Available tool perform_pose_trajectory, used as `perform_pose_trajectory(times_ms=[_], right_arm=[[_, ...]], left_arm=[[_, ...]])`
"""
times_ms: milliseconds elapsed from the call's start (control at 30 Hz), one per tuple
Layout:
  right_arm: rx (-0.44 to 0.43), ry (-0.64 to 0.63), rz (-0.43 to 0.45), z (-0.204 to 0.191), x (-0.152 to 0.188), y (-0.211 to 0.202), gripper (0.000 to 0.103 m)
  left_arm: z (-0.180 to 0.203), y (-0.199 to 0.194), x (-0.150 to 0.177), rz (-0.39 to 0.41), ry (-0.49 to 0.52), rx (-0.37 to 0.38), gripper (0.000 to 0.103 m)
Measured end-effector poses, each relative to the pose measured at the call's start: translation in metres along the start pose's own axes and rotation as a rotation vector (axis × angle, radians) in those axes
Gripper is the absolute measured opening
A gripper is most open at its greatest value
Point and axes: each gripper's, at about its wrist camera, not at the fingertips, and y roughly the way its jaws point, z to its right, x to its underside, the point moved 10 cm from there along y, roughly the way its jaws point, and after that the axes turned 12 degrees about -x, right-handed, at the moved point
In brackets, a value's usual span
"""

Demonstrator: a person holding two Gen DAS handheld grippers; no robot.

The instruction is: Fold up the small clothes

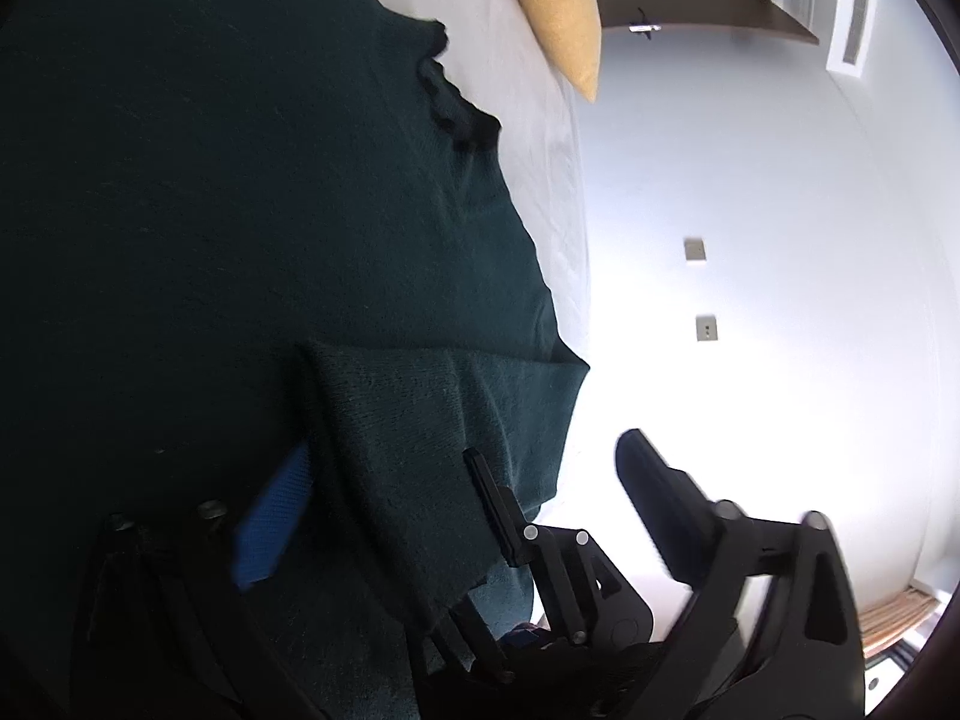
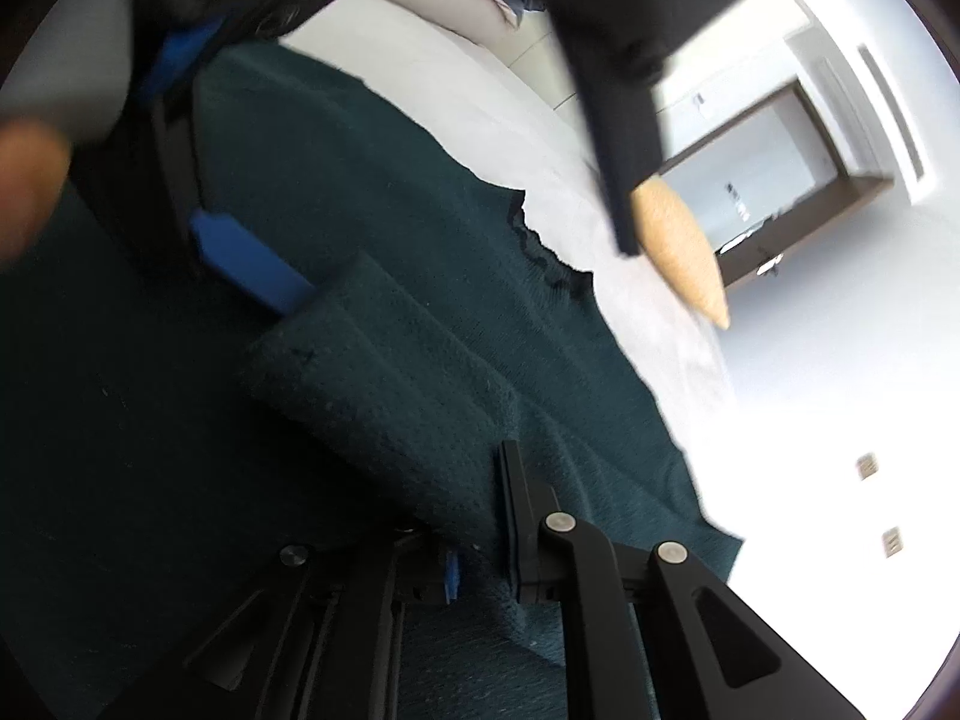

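Left wrist view shows a white bed (image 1: pixel 543 138) running up the frame, and most of it is covered by a dark green sweater (image 1: pixel 210 210) spread flat. The sweater's ruffled neck edge lies toward the bed's far end. A yellow pillow (image 1: pixel 558 6) sits on the sheet beyond that neck, apart from the sweater.

A sleeve (image 1: pixel 420 420) is folded over onto the sweater's body near the bed's edge, and both tools are at that fold. The left tool (image 1: pixel 465 450) stands wide open. Its blue-padded finger (image 1: pixel 270 522) is tucked in under the sleeve's fold, while its black finger (image 1: pixel 660 498) hangs out past the bed's edge, clear of the cloth, so nothing is pinched.

The right tool (image 2: pixel 456 516) is nearly closed, with a thick roll of the sleeve caught between its fingers. In the right wrist view a blurred fingertip (image 2: pixel 27 186) shows at the left edge.
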Motion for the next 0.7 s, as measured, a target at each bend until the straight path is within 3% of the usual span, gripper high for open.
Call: perform_pose_trajectory(times_ms=[33, 67, 100, 133, 167, 233, 333, 467, 567, 700], right_arm=[[-0.033, 0.03, 0.009, 0.001, 0.001, 0.0, 0.026], [-0.07, 0.07, 0.017, 0.003, 0.002, -0.001, 0.042], [-0.095, 0.109, 0.026, 0.002, 0.004, -0.005, 0.05], [-0.123, 0.158, 0.039, 0.006, 0.006, -0.009, 0.06], [-0.161, 0.223, 0.058, 0.012, 0.009, -0.014, 0.063], [-0.265, 0.403, 0.098, 0.029, 0.019, -0.025, 0.065], [-0.493, 0.804, 0.227, 0.07, 0.049, -0.048, 0.077], [-0.687, 1.267, 0.364, 0.121, 0.105, -0.053, 0.083], [-0.766, 1.47, 0.425, 0.137, 0.131, -0.047, 0.086], [-0.82, 1.582, 0.476, 0.141, 0.136, -0.037, 0.086]], left_arm=[[-0.003, 0.0, 0.005, -0.012, 0.0, -0.009, 0.066], [-0.005, 0.004, 0.005, -0.022, -0.003, -0.022, 0.056], [-0.013, 0.004, 0.008, -0.026, -0.005, -0.043, 0.033], [-0.016, 0.005, 0.009, -0.025, -0.004, -0.069, 0.023], [-0.019, 0.005, 0.009, -0.02, -0.002, -0.088, 0.022], [-0.02, 0.0, 0.009, -0.001, 0.011, -0.102, 0.009], [-0.014, -0.012, 0.005, 0.042, 0.057, -0.122, 0.007], [0.003, -0.044, -0.017, 0.134, 0.122, -0.15, 0.007], [0.009, -0.079, -0.036, 0.215, 0.165, -0.194, 0.007], [-0.001, -0.101, -0.045, 0.257, 0.174, -0.243, 0.007]])
